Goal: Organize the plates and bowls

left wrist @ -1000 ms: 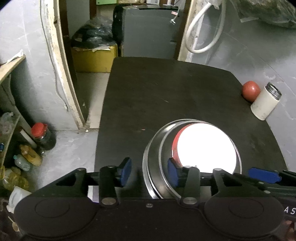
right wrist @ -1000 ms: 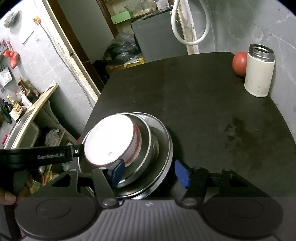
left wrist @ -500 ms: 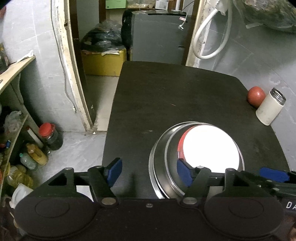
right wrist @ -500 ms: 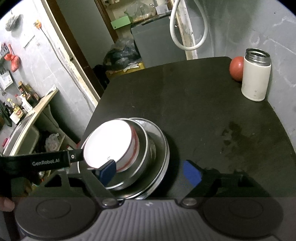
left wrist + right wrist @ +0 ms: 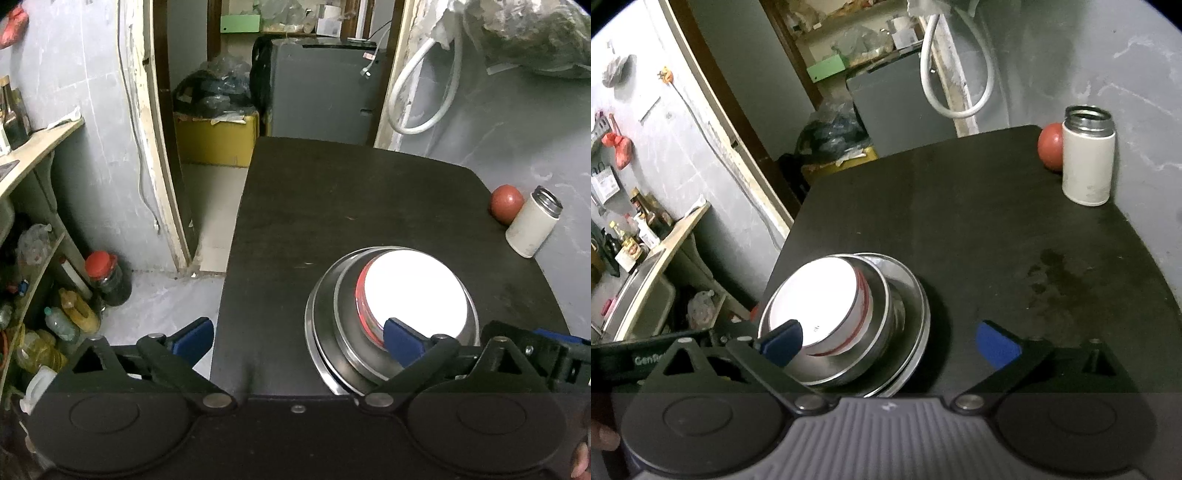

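Steel stack near front-left corner of black table [image 5: 332, 192]: wide flat steel plate [image 5: 916, 325] at bottom, steel bowl [image 5: 886, 317] nested on it, white bowl with red band [image 5: 820, 295] seated inside on top. Stack sits off-centre on plate, shifted toward table's left edge.

Left gripper [image 5: 295, 341] spread wide, holding nothing. Left blue pad out past table's left edge over floor; right blue pad in front of stack's near rim, overlapping white bowl edge in left wrist view. Contact with bowl: cannot tell.

Right gripper [image 5: 888, 341] also spread wide, empty. Left blue pad overlaps near-left edge of white bowl in right wrist view; right blue pad over bare table, right of plate, apart from it. Contact at left pad: cannot tell.

Elsewhere on table: white flask with steel mouth [image 5: 1087, 162] upright at far-right edge against wall, red round fruit [image 5: 1049, 147] just behind it, touching or nearly so. Dark damp patch [image 5: 1052, 273] on tabletop right of stack.

Off table to the left: red-lidded jar [image 5: 107, 277] and bottles on floor, wooden shelf along wall. Part of a hand visible at lower edge of both views.
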Available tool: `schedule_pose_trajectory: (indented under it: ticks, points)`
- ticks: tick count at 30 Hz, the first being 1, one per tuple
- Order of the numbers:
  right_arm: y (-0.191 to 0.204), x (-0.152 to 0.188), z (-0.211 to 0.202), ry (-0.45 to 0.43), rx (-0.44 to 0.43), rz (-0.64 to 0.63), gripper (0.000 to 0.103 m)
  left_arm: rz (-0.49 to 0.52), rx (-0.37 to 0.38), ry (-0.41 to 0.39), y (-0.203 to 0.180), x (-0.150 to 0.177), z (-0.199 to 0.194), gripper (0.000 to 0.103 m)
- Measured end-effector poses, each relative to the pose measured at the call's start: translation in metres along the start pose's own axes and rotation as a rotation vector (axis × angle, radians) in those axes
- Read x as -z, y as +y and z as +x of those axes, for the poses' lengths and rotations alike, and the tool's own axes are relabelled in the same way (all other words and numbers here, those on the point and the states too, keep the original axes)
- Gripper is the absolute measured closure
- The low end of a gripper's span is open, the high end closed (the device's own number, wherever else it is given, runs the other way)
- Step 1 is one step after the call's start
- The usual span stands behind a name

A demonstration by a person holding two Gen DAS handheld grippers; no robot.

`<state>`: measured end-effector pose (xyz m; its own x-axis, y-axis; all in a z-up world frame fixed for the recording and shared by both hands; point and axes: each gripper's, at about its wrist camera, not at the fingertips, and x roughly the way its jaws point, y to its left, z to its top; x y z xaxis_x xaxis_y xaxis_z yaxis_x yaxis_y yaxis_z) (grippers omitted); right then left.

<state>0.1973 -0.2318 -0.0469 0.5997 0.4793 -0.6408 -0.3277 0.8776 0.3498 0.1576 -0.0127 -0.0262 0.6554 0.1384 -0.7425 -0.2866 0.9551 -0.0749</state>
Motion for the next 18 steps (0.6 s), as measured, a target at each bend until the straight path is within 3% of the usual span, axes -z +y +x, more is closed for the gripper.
schedule_pose_trajectory:
  ticks: [9, 18]
  points:
    - [0.012, 0.015, -0.032, -0.087, 0.035, 0.016, 0.000, 0.015, 0.056, -0.045, 0.015, 0.013, -0.028, 0.001]
    - [0.043, 0.052, -0.075, -0.179, 0.103, 0.032, 0.000, 0.046, 0.131, -0.099, 0.034, 0.039, -0.063, 0.001]
